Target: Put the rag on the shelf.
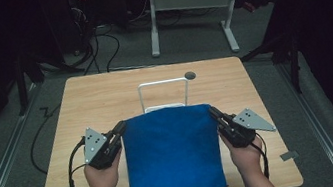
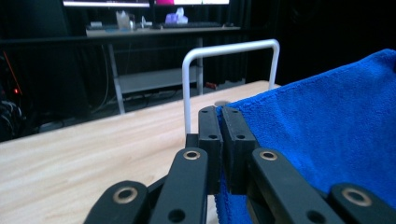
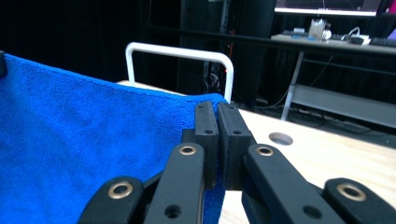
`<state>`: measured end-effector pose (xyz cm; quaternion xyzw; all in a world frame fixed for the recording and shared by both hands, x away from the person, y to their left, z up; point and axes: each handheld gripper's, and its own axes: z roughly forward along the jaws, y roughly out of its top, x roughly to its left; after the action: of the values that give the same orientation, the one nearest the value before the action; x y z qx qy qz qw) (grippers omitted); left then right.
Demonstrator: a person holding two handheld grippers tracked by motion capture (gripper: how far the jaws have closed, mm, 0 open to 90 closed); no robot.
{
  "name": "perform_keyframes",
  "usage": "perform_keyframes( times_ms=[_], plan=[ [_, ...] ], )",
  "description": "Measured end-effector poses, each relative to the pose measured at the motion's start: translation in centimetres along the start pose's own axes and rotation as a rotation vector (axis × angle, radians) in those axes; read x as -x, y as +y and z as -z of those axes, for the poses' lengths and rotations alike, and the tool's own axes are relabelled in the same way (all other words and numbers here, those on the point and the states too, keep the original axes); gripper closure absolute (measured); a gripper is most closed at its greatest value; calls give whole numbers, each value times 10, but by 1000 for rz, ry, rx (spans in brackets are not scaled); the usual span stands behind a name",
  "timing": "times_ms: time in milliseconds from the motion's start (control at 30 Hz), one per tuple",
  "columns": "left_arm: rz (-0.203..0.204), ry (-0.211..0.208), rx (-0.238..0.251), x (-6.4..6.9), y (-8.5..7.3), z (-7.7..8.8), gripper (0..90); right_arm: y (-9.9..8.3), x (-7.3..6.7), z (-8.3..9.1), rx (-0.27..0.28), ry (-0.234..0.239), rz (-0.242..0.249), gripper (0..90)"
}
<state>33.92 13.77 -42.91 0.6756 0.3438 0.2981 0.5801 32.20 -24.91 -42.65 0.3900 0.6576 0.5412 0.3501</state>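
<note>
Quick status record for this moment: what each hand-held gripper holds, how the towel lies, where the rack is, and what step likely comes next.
left hand-held gripper: shut on the far left corner of the blue towel
right hand-held gripper: shut on the towel's far right corner
towel: far edge lifted and stretched between both, near edge on the wooden table, small label at near left corner
white rack: upright just behind the towel's lifted edge
likely next: carry the edge over the rack bar, probably
</note>
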Motion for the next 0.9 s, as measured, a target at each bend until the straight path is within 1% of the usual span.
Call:
perform_keyframes(
  times_ms=[100,167,267,300,367,467,533,567,700,767,900],
  plan=[
    [3,-3,21,1,8,1,877,7,-1,3,26,-2,3,880],
    [1,-3,26,1,13,0,878,13,-2,4,38,0,-4,880],
    [-4,1,59,1,22,-1,878,23,-3,4,64,-3,19,880],
    [0,0,71,2,26,-2,878,27,-2,4,75,-4,30,880],
    [-11,3,82,4,33,-4,878,33,-2,5,90,-6,28,880],
    [-15,7,106,5,41,-5,879,43,-1,6,113,-13,25,880],
    [-18,11,127,4,46,-6,880,49,0,7,130,-20,42,880],
    [-21,14,130,3,49,-7,881,52,1,7,136,-22,49,880],
    [-21,20,153,-2,62,-10,883,66,3,8,163,-24,48,880],
    [-28,24,155,-5,69,-12,883,73,5,7,169,-29,51,880],
    [-42,28,157,-8,77,-18,883,82,8,3,180,-34,58,880]
  ],
)
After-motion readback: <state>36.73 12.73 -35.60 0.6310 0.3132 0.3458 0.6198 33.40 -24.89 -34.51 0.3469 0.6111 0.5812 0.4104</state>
